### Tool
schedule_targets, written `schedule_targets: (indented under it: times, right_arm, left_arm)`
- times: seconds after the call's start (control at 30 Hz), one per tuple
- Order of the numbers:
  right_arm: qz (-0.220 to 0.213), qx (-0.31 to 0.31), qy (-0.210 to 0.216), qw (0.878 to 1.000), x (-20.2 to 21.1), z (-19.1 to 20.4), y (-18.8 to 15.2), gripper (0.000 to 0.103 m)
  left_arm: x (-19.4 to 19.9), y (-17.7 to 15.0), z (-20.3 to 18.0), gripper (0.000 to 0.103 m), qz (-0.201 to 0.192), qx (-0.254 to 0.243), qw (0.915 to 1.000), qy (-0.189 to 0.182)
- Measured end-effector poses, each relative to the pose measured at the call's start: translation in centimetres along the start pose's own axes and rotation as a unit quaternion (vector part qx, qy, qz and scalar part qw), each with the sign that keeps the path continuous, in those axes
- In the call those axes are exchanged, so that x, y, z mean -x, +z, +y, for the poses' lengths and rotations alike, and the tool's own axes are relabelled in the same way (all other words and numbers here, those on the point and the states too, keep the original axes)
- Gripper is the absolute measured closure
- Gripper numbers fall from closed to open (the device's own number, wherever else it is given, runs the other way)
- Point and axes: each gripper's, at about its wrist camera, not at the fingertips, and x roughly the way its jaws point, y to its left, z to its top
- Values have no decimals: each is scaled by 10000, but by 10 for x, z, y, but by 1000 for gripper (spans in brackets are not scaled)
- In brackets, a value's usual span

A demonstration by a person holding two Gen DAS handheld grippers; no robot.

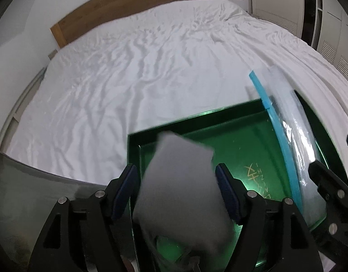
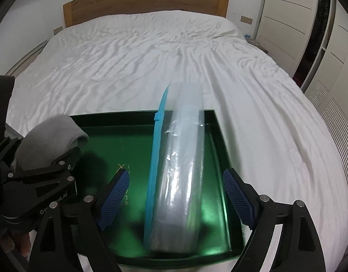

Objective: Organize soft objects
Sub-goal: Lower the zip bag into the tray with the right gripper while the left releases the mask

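Note:
A green tray (image 1: 137,136) (image 2: 217,122) lies on the bed's near end. A folded grey cloth (image 1: 180,181) sits between my left gripper's (image 1: 175,181) wide-spread fingers, over the tray's left part; the pads do not touch it and it looks blurred. It also shows in the right wrist view (image 2: 47,138) above the left gripper. A clear zip bag with a blue seal strip (image 2: 180,158) (image 1: 294,136) stands between my right gripper's (image 2: 176,192) open fingers, over the tray, apart from both pads.
The white wrinkled bed sheet (image 2: 151,56) stretches to a wooden headboard (image 2: 146,2). White wardrobe doors (image 2: 287,18) stand at the right. A grey surface (image 1: 26,181) lies at the lower left of the left wrist view.

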Motion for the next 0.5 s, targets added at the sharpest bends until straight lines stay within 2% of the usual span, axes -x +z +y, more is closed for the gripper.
schedule_targets:
  times: [0.13, 0.5]
  right_arm:
    - [-5, 1, -68, 10000, 11, 1, -3, 13]
    - [-56, 83, -167, 9998, 26, 3, 2, 12]
  left_arm:
    - [6, 5, 0, 36, -68, -35, 9998, 186]
    - [5, 8, -6, 36, -4, -166, 9993, 349]
